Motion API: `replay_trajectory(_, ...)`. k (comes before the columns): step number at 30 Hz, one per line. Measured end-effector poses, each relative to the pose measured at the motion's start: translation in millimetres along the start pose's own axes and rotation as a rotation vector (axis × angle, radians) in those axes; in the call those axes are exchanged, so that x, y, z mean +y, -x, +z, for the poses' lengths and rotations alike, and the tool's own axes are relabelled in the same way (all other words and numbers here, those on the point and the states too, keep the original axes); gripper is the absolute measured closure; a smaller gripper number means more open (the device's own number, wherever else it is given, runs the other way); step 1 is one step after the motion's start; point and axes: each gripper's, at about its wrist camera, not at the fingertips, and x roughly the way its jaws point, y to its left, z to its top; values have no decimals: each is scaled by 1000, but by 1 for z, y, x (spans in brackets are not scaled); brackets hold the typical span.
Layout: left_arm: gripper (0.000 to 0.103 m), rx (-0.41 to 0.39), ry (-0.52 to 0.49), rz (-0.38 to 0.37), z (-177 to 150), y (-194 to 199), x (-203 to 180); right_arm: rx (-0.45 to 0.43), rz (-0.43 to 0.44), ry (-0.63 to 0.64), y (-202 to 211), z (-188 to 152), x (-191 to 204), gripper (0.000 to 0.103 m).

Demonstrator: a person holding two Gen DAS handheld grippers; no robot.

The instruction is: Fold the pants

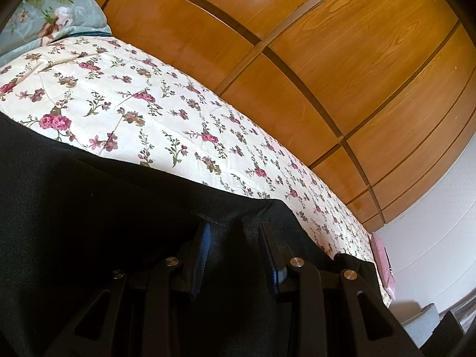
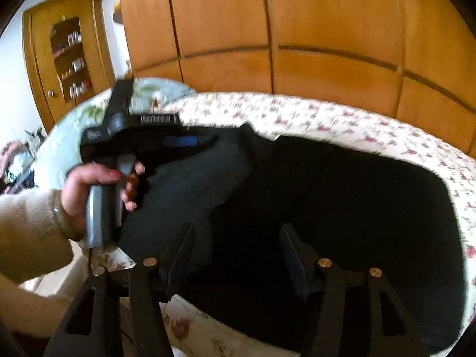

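Pants: black pants [image 2: 312,184] lie spread on the floral bed [image 2: 372,122], reaching close to its near edge, with a wooden wardrobe [image 2: 297,29] behind.
Handling: judged soft, limp and light; the knit cloth will sag and drape from any single pinch, and it shows no stiffness. It is not fragile, though a thin fold may slip from the pads.
Where to hold: probably best at a stitched hem [image 1: 208,218] or a corner, two points well apart, so the fold line stays straight.
Left gripper: the left gripper [image 1: 235,229] sits low on the cloth, jaws partly apart, a raised ridge of fabric between them; whether the pads press it I cannot tell.
Right gripper: the right gripper [image 2: 238,232] hangs over the pants with jaws wide and nothing pinched.
Left view only: hem stitching, a leafy pillow [image 1: 50,9], and a pink thing [image 1: 383,264] at the bed's far end.
Right view only: the pants' whole outline, the hand [image 2: 98,190] on the left tool's grey handle, a beige sleeve [image 2: 29,232], and a shelf cabinet [image 2: 71,59]; this view is blurred.
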Motion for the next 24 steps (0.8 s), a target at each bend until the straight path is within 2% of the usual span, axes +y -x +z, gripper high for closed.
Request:
replay_trajectory(2,62,47,7,-1,2,0,-8,-75,-30,-31,25,1,-16,43)
replay_trajectory(5,51,95,42,-101,-4,1,-30,-170,-103,-125,56,5,-47,43)
replay_trajectory(7,46,139,44,-165,-15,-4,-52,-209,-154,-240,66,9,-84,43)
replay_trajectory(9,45,215,18,-221,-28,-17,-76,-193,-217,-327,64,13,-113,46)
replay_trajectory(11,45,291,-8,-222,-39,-32,-93,-162,-262,-405,55,13,-140,67)
replay_trajectory(13,45,367,-29,-188,-52,-48,-104,-113,-289,-456,43,10,-162,69)
replay_trajectory(14,47,391,-38,-172,-59,-54,-107,-96,-297,-464,39,7,-167,69)
replay_trajectory(16,56,357,-89,-143,-66,-55,-112,-70,-301,-456,30,-3,-172,69)
replay_trajectory(17,78,351,-108,-134,-68,-54,-114,-60,-307,-443,28,-7,-172,69)
replay_trajectory(18,83,369,-118,-137,-70,-54,-115,-58,-315,-429,25,-11,-171,69)
replay_trajectory(19,84,365,-125,-138,-71,-50,-116,-62,-327,-412,25,-14,-167,69)
replay_trajectory(22,87,277,-142,-170,-67,-25,-119,-67,-330,-406,24,-16,-164,69)
replay_trajectory(24,88,238,-175,-136,-69,-13,-119,-78,-297,-434,22,-18,-164,69)
